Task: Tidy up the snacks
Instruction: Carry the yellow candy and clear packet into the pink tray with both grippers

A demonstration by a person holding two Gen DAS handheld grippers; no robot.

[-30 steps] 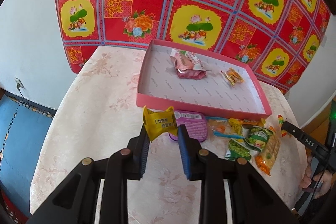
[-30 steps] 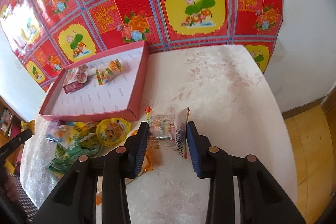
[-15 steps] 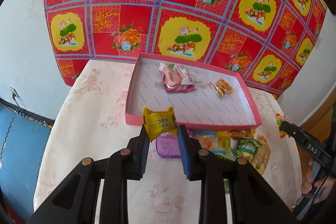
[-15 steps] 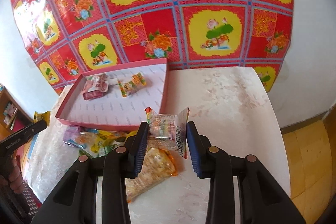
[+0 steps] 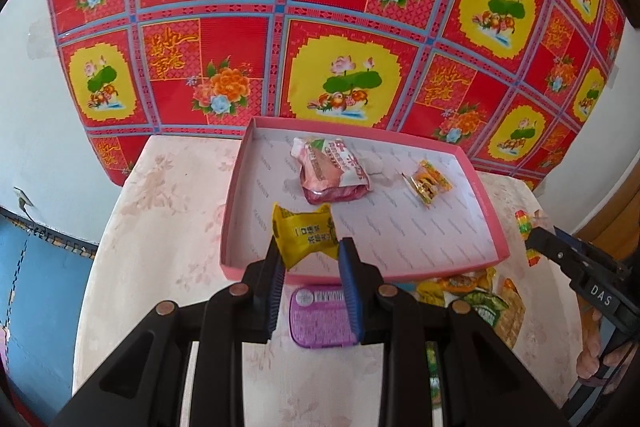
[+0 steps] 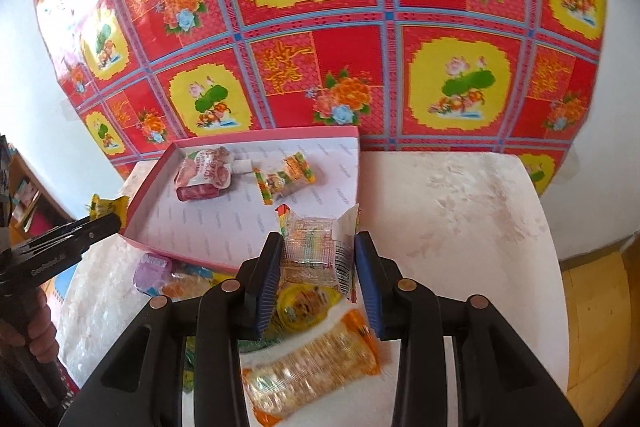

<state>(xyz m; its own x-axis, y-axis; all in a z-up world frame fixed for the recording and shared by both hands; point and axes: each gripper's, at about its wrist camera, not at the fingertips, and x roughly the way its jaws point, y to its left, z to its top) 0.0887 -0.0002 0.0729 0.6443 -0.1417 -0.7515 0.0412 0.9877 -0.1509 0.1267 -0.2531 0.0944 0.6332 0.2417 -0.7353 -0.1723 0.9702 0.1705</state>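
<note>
Nearest in the left wrist view, the left gripper [image 5: 308, 253] is clamped on a small yellow snack packet [image 5: 303, 234] with crimped ends and dark print on a pale label, held above the near edge of a shallow pink tray [image 5: 486, 205]. Below the gripper, a purple rectangular tin [image 5: 320, 319] lies flat on the pale floral table [image 5: 160, 227], just outside the tray. In the right wrist view, the right gripper [image 6: 318, 257] is clamped on a clear packet [image 6: 316, 253] with rainbow-striped edges and a barcode flap, held over the tray's near corner. Beneath it, on the table, lie a long orange-ended cracker pack [image 6: 312, 367] and a round yellow-lidded cup [image 6: 306, 305]. Farther off, inside the white-lined tray, a pink and white pouch [image 5: 330, 173] rests beside a small orange and yellow sweet packet [image 5: 428, 181], the two lying apart. Behind the table hangs a red cloth [image 5: 320, 7] with yellow lotus panels.
</note>
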